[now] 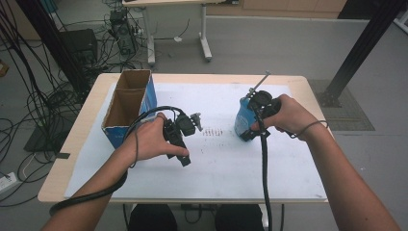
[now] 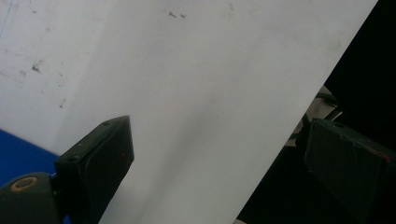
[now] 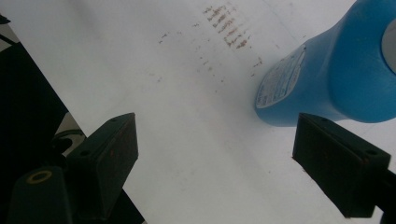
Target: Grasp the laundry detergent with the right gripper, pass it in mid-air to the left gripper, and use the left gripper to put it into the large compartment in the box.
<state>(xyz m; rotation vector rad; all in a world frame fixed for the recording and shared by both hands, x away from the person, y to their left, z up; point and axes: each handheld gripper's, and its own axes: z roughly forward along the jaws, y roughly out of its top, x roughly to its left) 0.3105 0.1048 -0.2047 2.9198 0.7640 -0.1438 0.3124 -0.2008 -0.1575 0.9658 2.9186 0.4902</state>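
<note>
Standing at the left edge of the worktop [image 1: 288, 86], an open cardboard box [image 1: 129, 103] with a blue outer face and plain brown inner walls has its flaps up, apparently ready to receive an item. Just right of it, the left gripper [image 1: 185, 159] hangs low over the white sheet [image 1: 216, 163] that covers the worktop; its jaws stand spread with nothing between them, and the left gripper view shows bare, faintly scuffed sheet beyond the matte black pads. A patch of small brownish marks [image 1: 211, 132] lies at the sheet's middle. Farther right, a blue plastic bottle [image 1: 243, 118], smooth, rounded and carrying a pale label, stands on the sheet. The right gripper [image 1: 248, 136] is beside its base, jaws spread and not touching it; the placement suggests an approach to grasp the bottle, probably for the box.
</note>
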